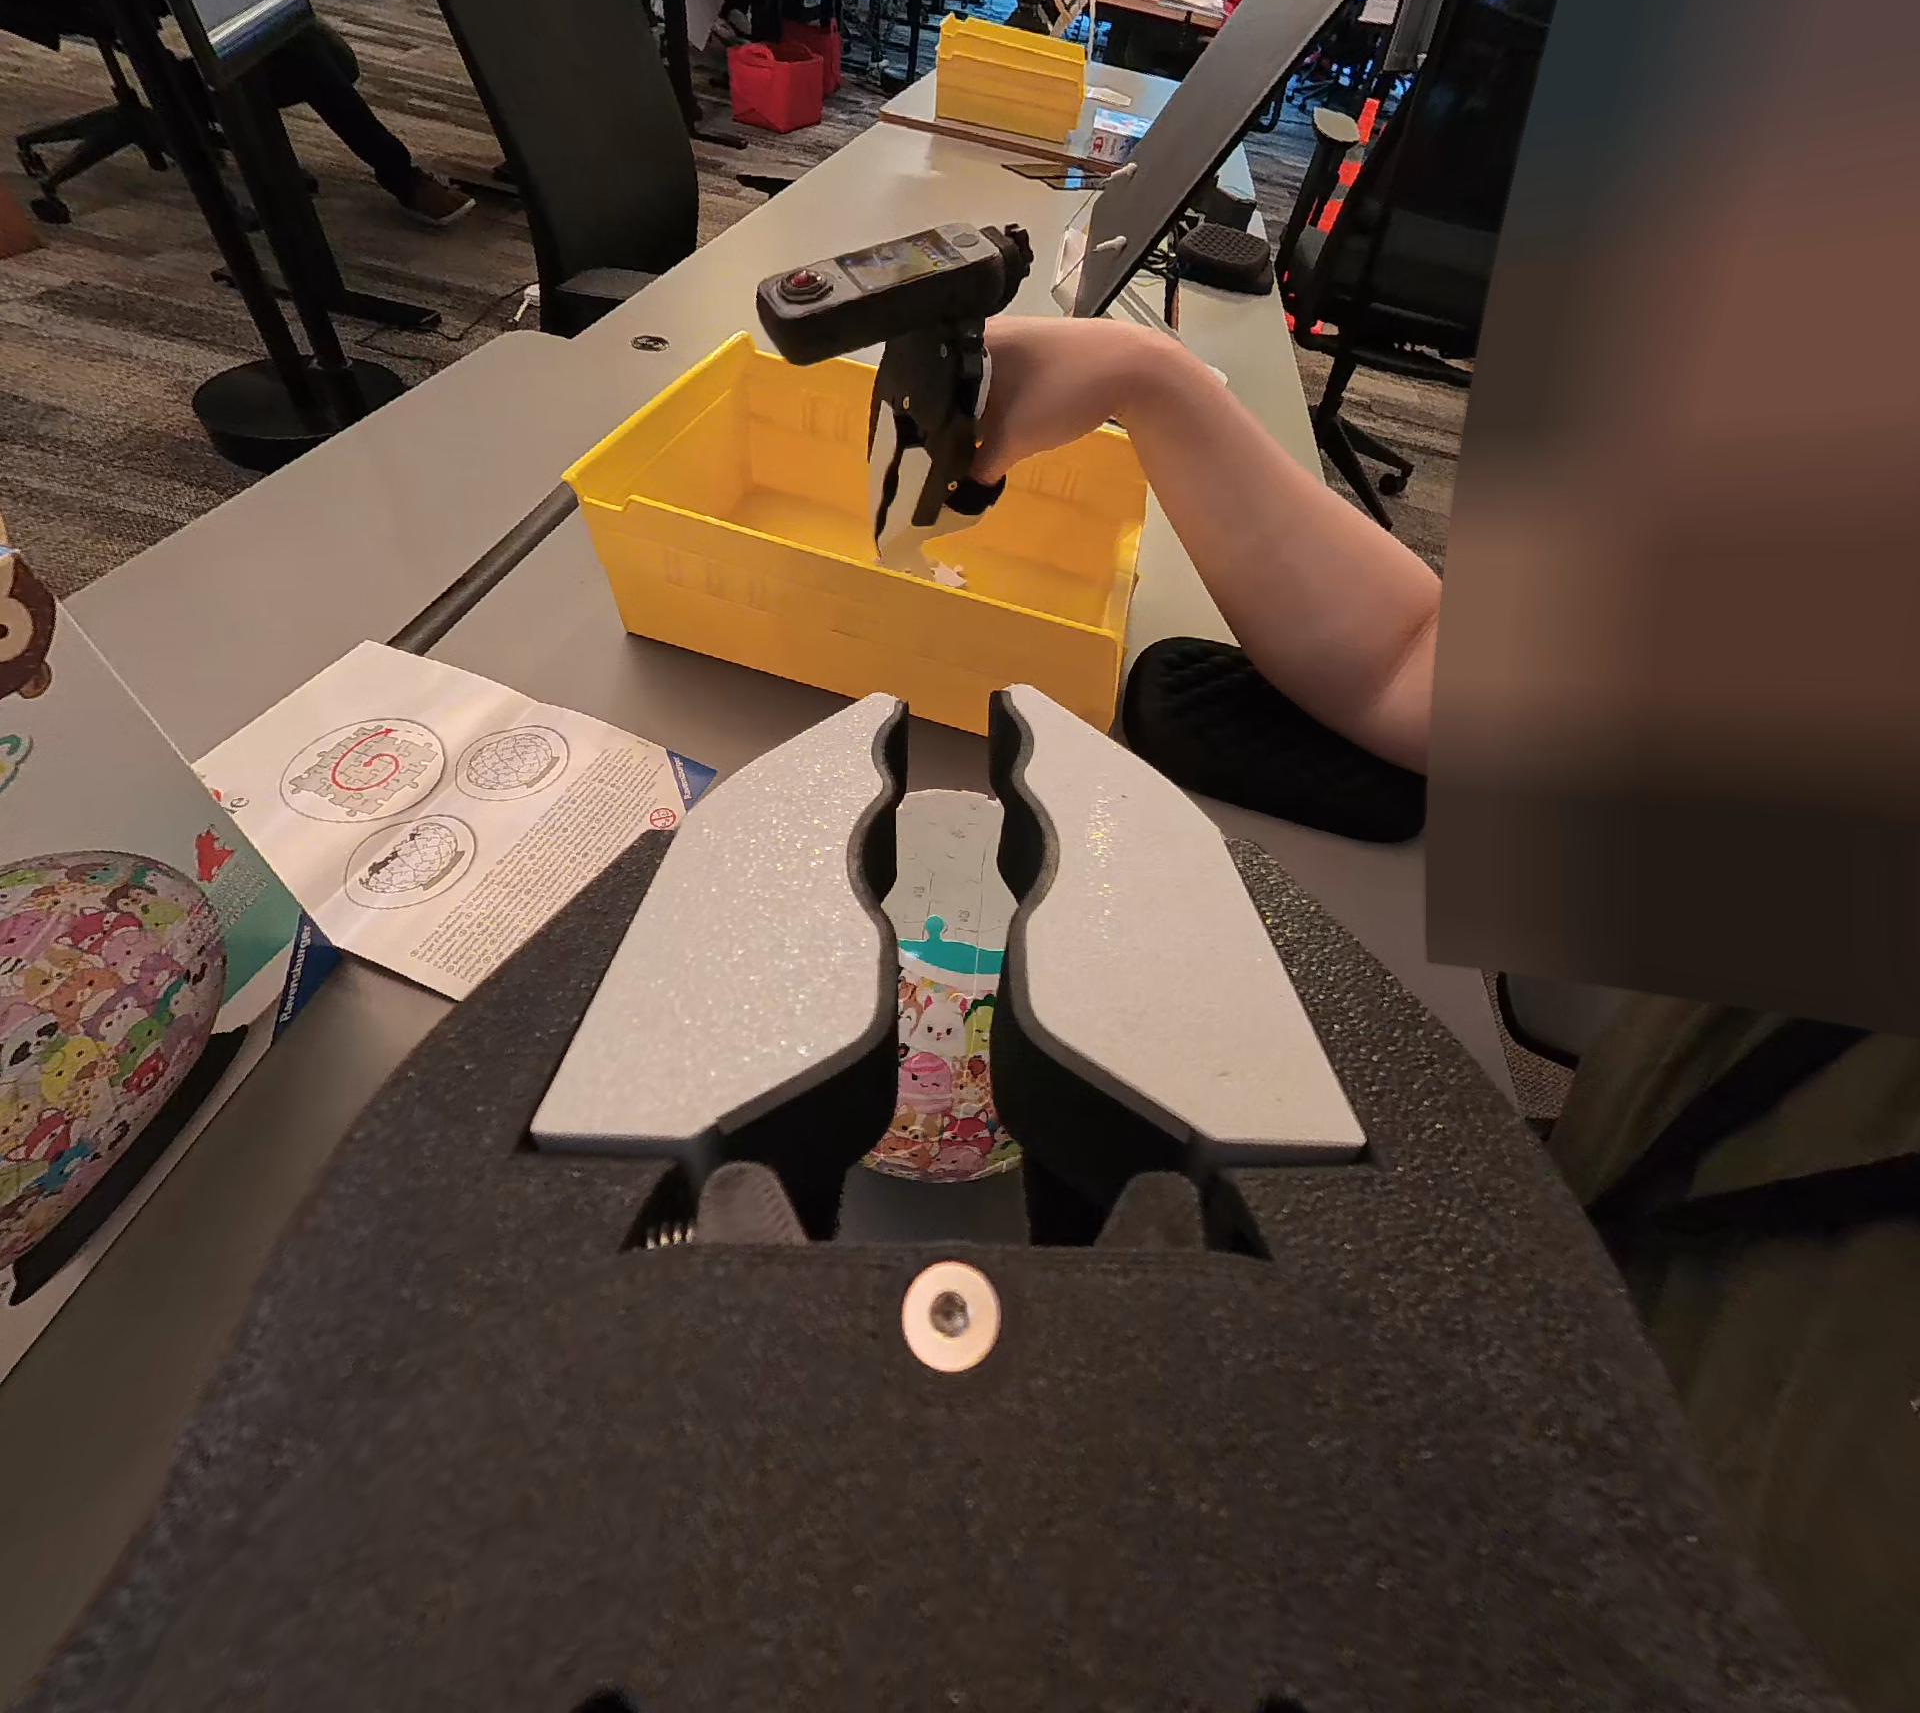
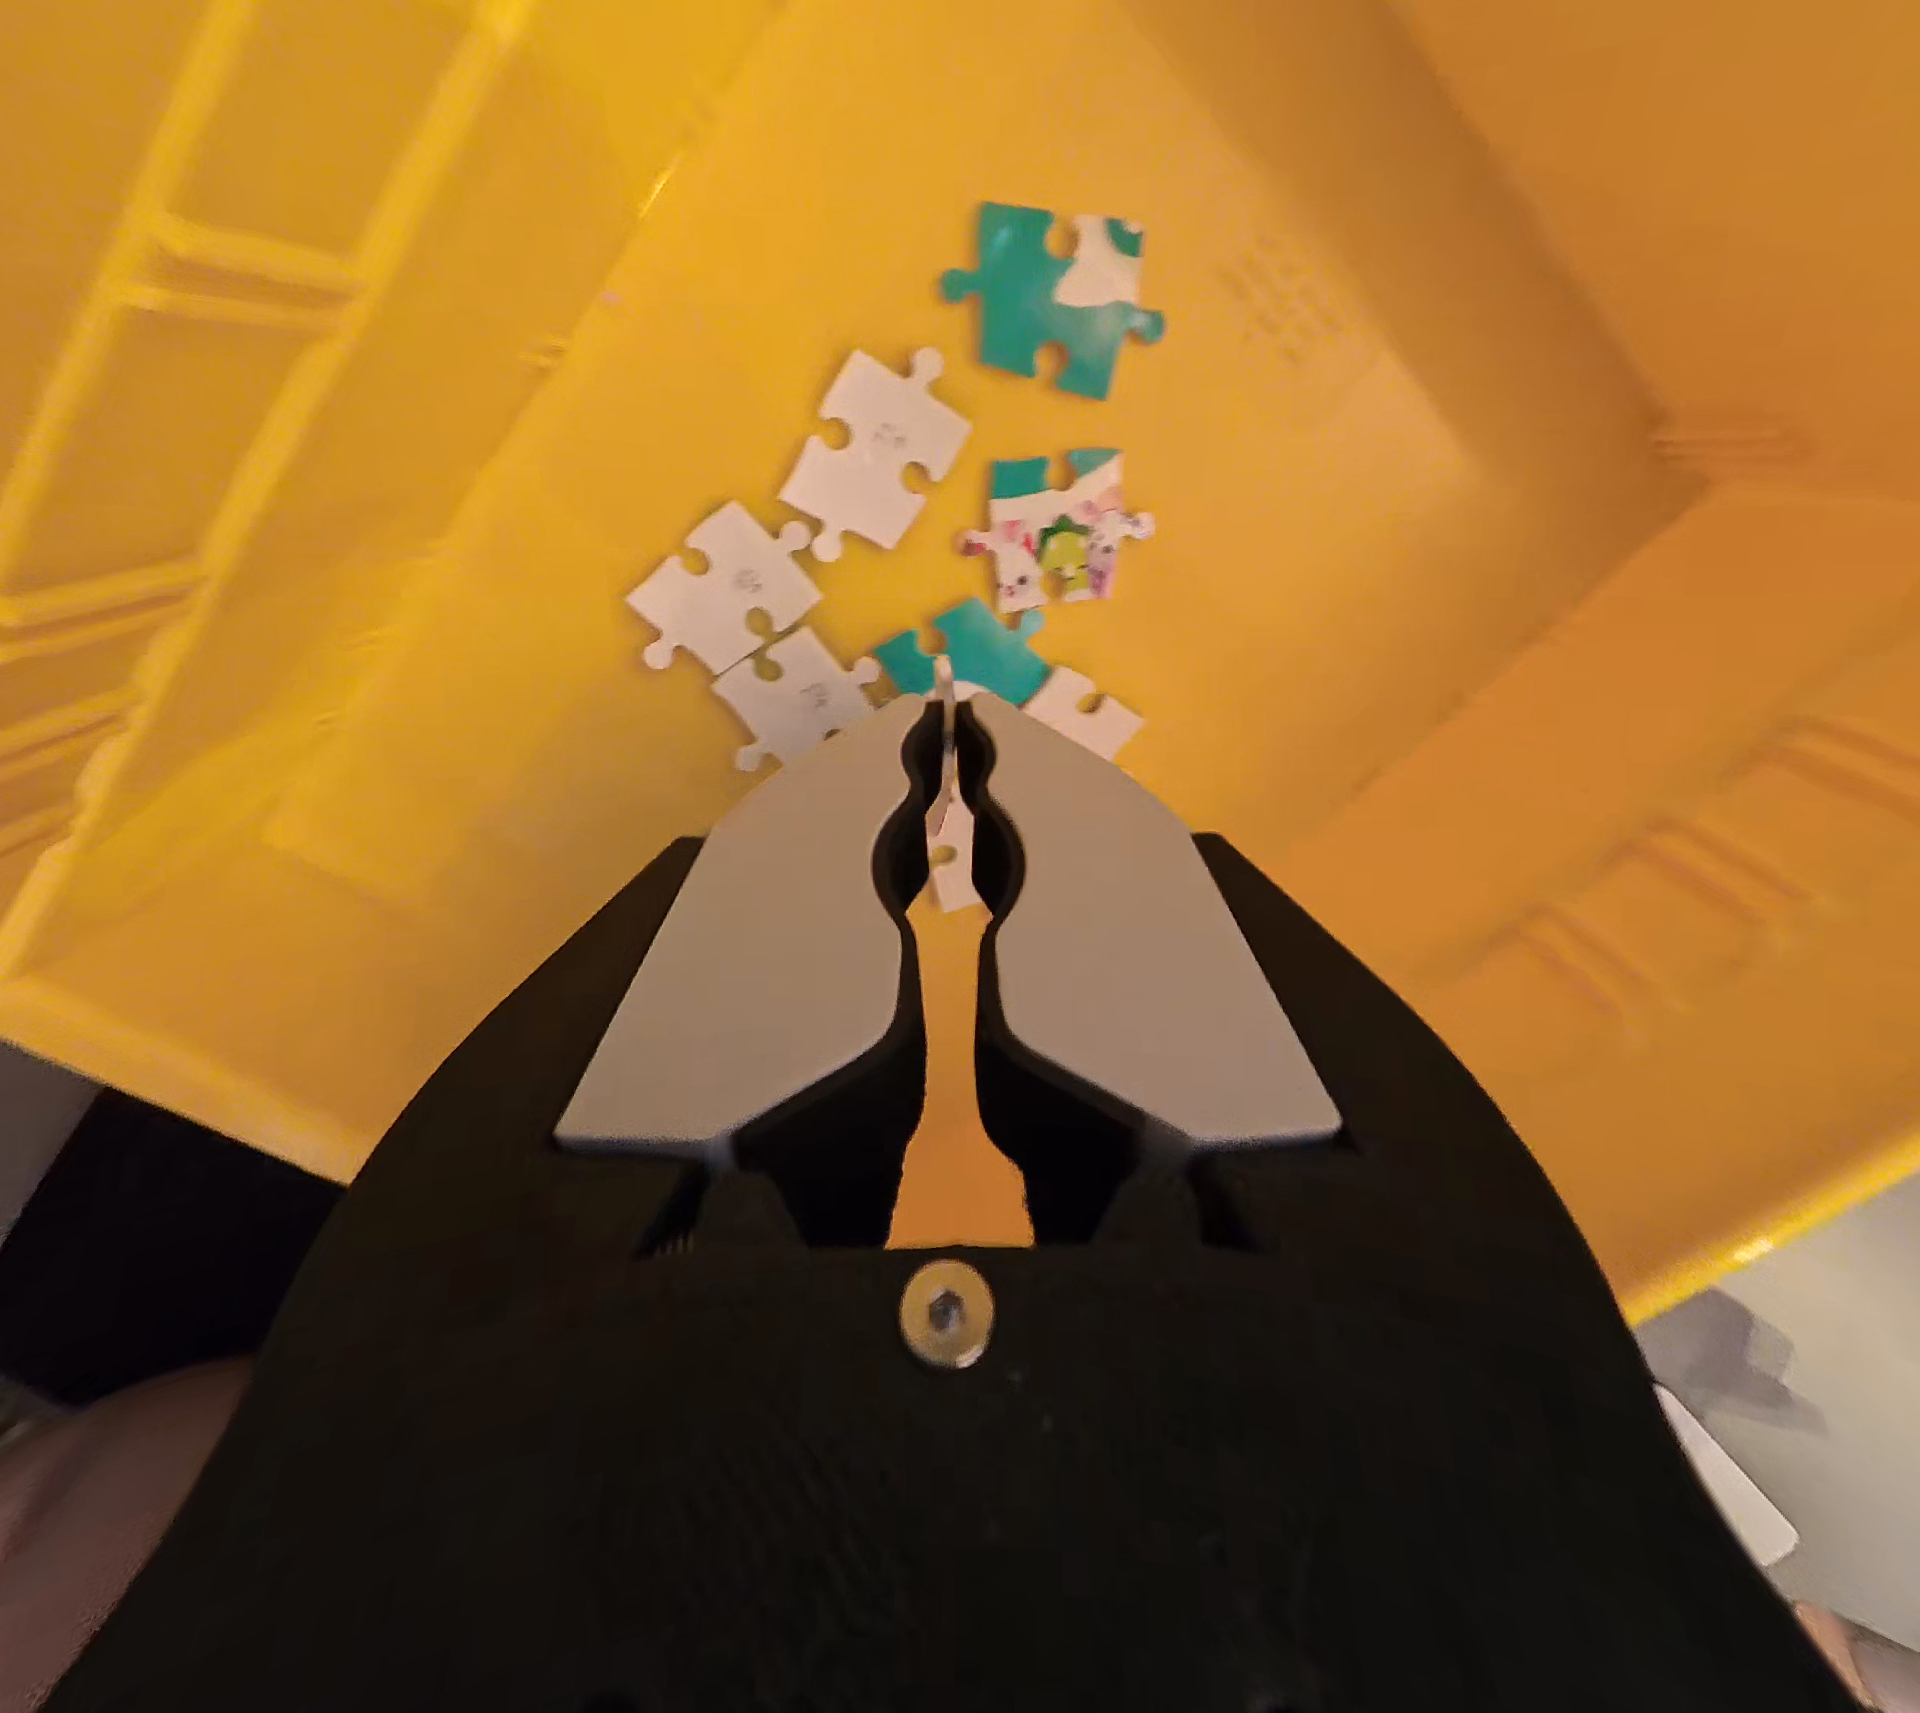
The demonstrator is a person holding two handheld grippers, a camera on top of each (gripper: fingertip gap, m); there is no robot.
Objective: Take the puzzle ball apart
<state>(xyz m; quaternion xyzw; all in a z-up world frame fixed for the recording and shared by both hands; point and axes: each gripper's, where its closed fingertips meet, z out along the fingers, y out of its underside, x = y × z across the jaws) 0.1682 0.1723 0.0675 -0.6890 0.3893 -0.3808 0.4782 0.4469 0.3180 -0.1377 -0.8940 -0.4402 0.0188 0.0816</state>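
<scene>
Down inside the yellow bin (image 2: 1455, 313), my right gripper (image 2: 951, 707) pinches one puzzle piece (image 2: 943, 790) edge-on; I should release low over the loose pieces (image 2: 883, 458). My left gripper (image 1: 948, 707) clamps the puzzle ball (image 1: 945, 1071) nearer me.

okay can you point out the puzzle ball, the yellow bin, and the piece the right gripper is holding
puzzle ball (image 1: 943, 1055): left wrist view, on its printed surface between the left gripper's fingers.
yellow bin (image 1: 831, 624): left wrist view, on its near outer wall.
held piece (image 2: 943, 733): right wrist view, on its thin edge pinched at the fingertips.
</scene>
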